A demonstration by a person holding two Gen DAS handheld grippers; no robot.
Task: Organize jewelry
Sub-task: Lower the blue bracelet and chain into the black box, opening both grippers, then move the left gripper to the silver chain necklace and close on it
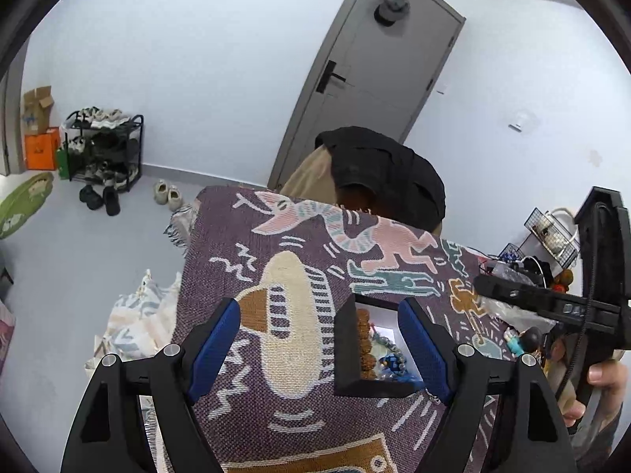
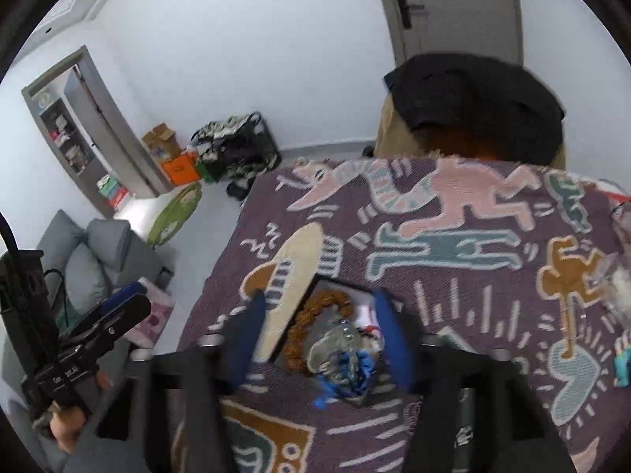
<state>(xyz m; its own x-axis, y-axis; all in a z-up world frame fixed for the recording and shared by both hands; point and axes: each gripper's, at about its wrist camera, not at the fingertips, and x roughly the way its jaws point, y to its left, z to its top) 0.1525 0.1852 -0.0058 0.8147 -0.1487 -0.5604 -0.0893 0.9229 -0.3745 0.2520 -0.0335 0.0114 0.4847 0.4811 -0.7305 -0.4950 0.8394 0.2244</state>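
On a purple patterned blanket (image 2: 465, 307) — black jewelry box (image 2: 299, 295) holding brown beads (image 2: 311, 307); left gripper (image 1: 319, 339) and right gripper (image 2: 319, 331) spread wide, empty — 2 above it.

Right gripper (image 2: 319, 339) — jaws spread — above black box (image 2: 315, 282) of bead bracelets (image 2: 311, 307).

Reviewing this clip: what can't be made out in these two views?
- Box contents, left wrist view: its near wall and the left gripper's right finger hide much of the beads.
- Clear and blue jewelry, right wrist view: motion blur; pieces can't be told apart.
- Right gripper, right wrist view: fingers smeared.
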